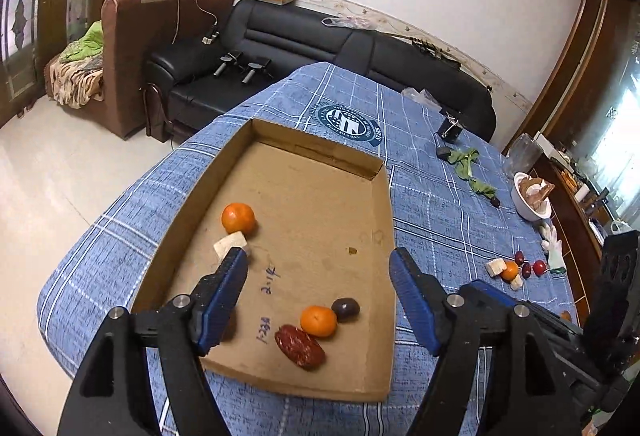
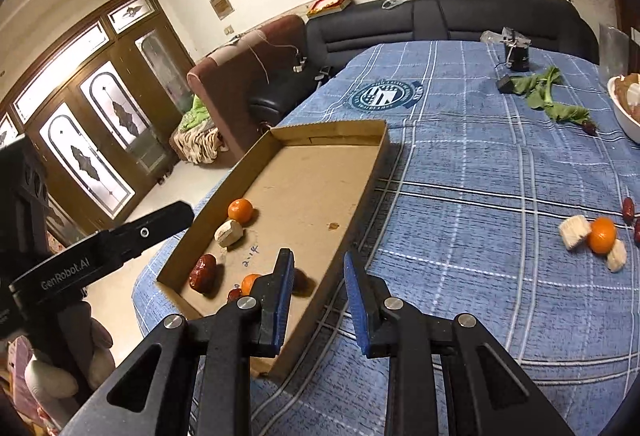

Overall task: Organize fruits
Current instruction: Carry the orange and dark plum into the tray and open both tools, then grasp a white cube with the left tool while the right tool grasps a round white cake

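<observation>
Left gripper (image 1: 318,260): blue ribbed pads spread wide, nothing between them. It hangs over the near half of the cardboard tray (image 1: 380,316). Right gripper (image 2: 318,268): jaws parted to a moderate gap, also empty, straddling the tray's near right wall.

Already in the tray: a mandarin (image 1: 238,218) with a pale cut chunk (image 1: 230,244) touching it at the left; nearer the front edge a second mandarin (image 1: 318,321) flanked by a dark plum-like fruit (image 1: 345,309) and a wrinkled red date (image 1: 299,346). The right wrist view shows a further red date (image 2: 203,272) by the left wall.

Still loose on the cloth: a cluster (image 2: 592,236) well off to the right of the tray, made up of one mandarin (image 2: 602,234), two pale chunks (image 2: 574,231) touching it, and small red dates (image 2: 629,209) just behind. The cluster lies to the right of both grippers and somewhat ahead. The right gripper looks nearer; judged the natural arm for the next pick. The chunks' long axes cannot be read at this range.

Materials:
- Mandarins: round, glossy, slightly pebbled; likely to roll.
- Dates: oblong, wrinkled, matte.
- Chunks: blocky, dry-looking, fibrous faces.
- Tray: shallow corrugated card, low walls, pen marks on the floor.
- Tablecloth (image 2: 460,196): blue plaid weave with a round emblem, soft, some creases.

Task judged partway done.
</observation>
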